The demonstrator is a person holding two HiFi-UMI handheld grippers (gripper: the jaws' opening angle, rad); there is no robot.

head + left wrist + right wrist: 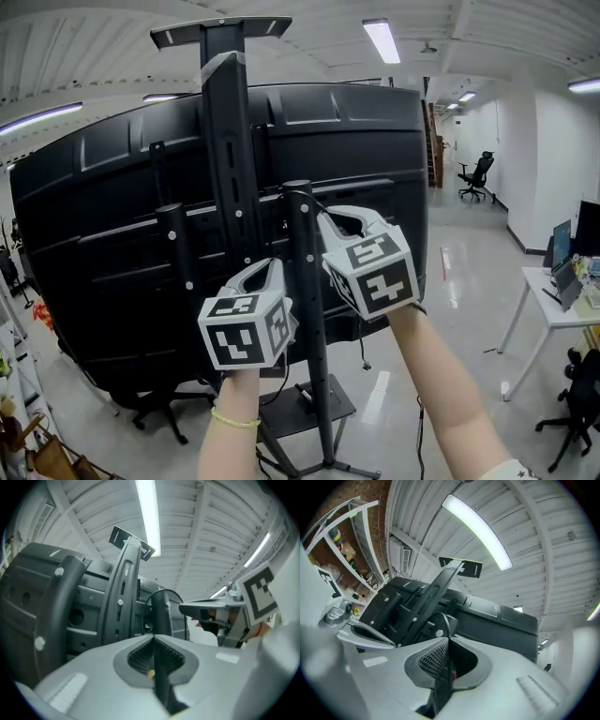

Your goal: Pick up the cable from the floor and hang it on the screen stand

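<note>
A white ribbed ceiling (309, 37) with strip lights runs over a long office with a glossy floor (394, 375). In front stands the back of a large black screen (103, 206), mounted on the screen stand (230, 150). One upright post (302, 281) of that stand is nearest the person.

Both grippers are level with the top of this post, one on each side. The left gripper (153, 638) has its jaws pressed together. A thin black line runs from the seam, which appears to be the cable (162, 589), though the pinch itself is hard to make out. The right gripper (448, 640) is closed in the same way on the same line.

Between the two, the cable arches over the head of the post, close to it or resting on it.

The pick-up is done, since the cable is off the floor and at the stand. What seems left is to settle the loop on the post and let go.
</note>
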